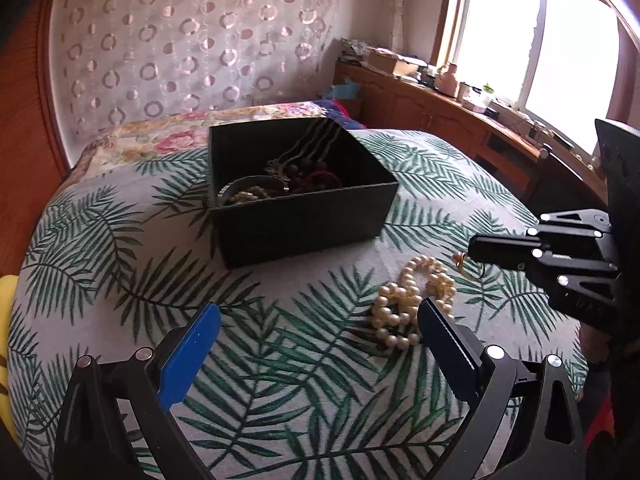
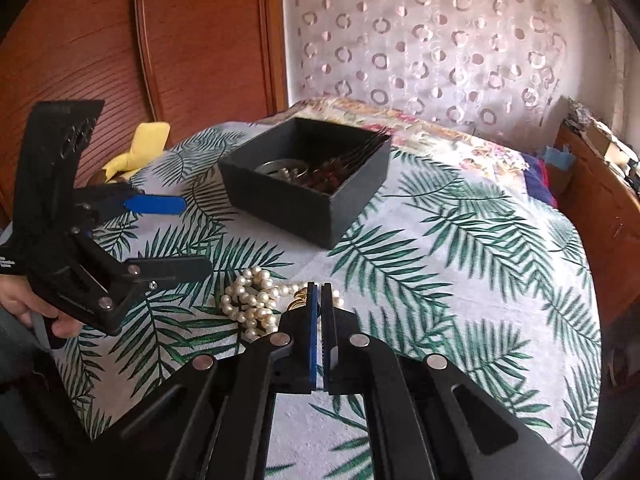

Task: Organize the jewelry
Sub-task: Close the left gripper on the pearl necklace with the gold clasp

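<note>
Blue-padded right gripper point(image 2: 320, 292) clenches a small gold ring point(image 1: 460, 260) beside the white pearl necklace point(image 1: 408, 304), bound for the black cardboard box point(image 1: 304, 220); left gripper point(image 1: 320, 332) waits, jaws spread.

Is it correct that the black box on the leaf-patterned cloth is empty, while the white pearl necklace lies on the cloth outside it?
Not quite. The black rectangular box is not empty: it already holds jewelry, dark red beads among it, as the left wrist view shows. The rest holds: the white pearl necklace lies on the leaf-patterned cloth outside the box.
</note>
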